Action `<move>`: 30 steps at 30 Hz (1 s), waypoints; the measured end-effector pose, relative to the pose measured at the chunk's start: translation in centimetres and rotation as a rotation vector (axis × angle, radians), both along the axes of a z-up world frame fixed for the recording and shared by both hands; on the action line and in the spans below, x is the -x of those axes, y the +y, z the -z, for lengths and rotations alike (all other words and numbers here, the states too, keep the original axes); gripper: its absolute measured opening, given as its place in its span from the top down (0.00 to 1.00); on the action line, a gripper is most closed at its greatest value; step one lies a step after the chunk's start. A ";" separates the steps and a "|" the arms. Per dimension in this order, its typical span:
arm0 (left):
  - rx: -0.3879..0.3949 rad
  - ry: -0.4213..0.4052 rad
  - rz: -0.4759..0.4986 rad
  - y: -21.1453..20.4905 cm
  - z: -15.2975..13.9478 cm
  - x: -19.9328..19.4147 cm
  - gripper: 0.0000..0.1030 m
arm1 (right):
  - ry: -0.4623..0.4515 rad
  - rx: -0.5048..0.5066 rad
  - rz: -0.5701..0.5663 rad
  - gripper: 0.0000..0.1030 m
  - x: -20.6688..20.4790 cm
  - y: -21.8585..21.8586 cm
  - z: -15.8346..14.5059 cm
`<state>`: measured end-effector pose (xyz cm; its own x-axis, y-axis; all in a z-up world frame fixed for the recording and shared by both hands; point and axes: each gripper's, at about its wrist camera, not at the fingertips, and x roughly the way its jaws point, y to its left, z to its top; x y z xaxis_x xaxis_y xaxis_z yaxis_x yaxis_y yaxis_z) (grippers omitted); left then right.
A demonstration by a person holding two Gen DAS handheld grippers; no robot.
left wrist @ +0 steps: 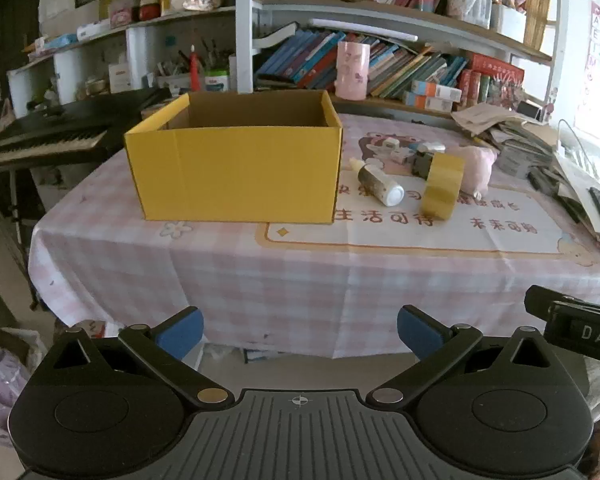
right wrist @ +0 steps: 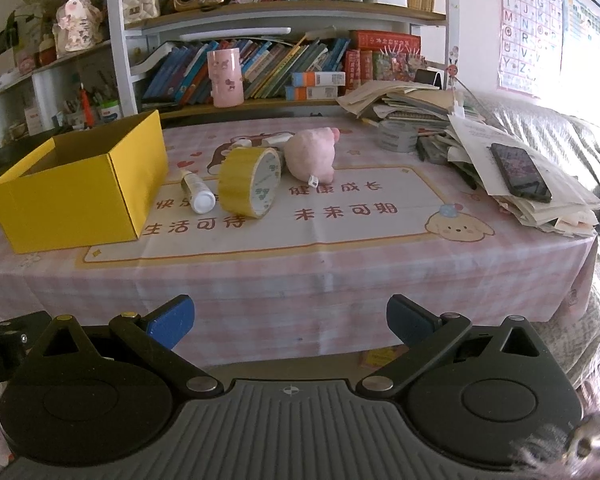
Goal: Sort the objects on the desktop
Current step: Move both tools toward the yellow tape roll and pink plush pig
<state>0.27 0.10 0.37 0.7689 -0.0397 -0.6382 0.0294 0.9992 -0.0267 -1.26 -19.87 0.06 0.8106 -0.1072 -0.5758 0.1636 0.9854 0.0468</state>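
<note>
Looking at the setup: both rigs hang back off the near edge of the counter (right wrist: 340, 280), which wears a pink checked cloth with a cartoon mat on top.
Left hand-held gripper (left wrist: 300, 332): released, blue pads spread wide, nothing between them, pointed roughly at the box.
Right hand-held gripper (right wrist: 290, 322): also released and empty, aimed at the middle of the mat.
Yellow box (left wrist: 236, 172): open-topped cardboard, sits on the left part of the counter; what shows of the inside looks bare, but I can't see the bottom.
Small bottle (right wrist: 198, 192): lying on its side just right of the box, white cap toward the cameras.
Yellow tape roll (right wrist: 248, 182): standing on its edge right beside the bottle, printed core facing right in the right wrist view.
Pink plush (right wrist: 310, 156): lying just behind and to the right of the tape, close enough that they might be touching, can't tell for sure.
Small bits behind the tape (left wrist: 404, 152): a few white and dark pieces, too small to identify.
Paper pile (right wrist: 520, 168): messy stack along the right side, with a dark phone (right wrist: 520, 172) lying on top.
Pink cup (right wrist: 225, 78): upright at the back, in front of the bookshelf (right wrist: 284, 12).
Keyboard (left wrist: 48, 136): black piano keyboard off to the left of the counter.
</note>
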 end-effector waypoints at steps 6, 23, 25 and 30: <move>-0.007 0.002 -0.014 0.3 0.1 -0.2 0.00 | 0.000 -0.005 -0.009 0.00 -0.1 0.5 -0.1; -0.018 -0.009 0.025 0.8 0.2 -0.7 0.00 | 0.023 0.016 -0.027 0.00 -1.2 1.5 -0.3; -0.010 -0.010 0.030 0.9 0.2 -0.8 0.00 | 0.021 0.016 -0.029 0.00 -1.2 1.5 -0.3; 0.032 0.000 0.050 1.3 0.4 -1.2 0.00 | 0.019 0.019 -0.043 0.00 -1.4 1.6 -0.1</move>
<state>1.50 1.39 -0.08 0.7656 -0.0981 -0.6358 0.0790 0.9952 -0.0584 0.17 -18.25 0.21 0.8035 -0.0837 -0.5894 0.1222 0.9922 0.0257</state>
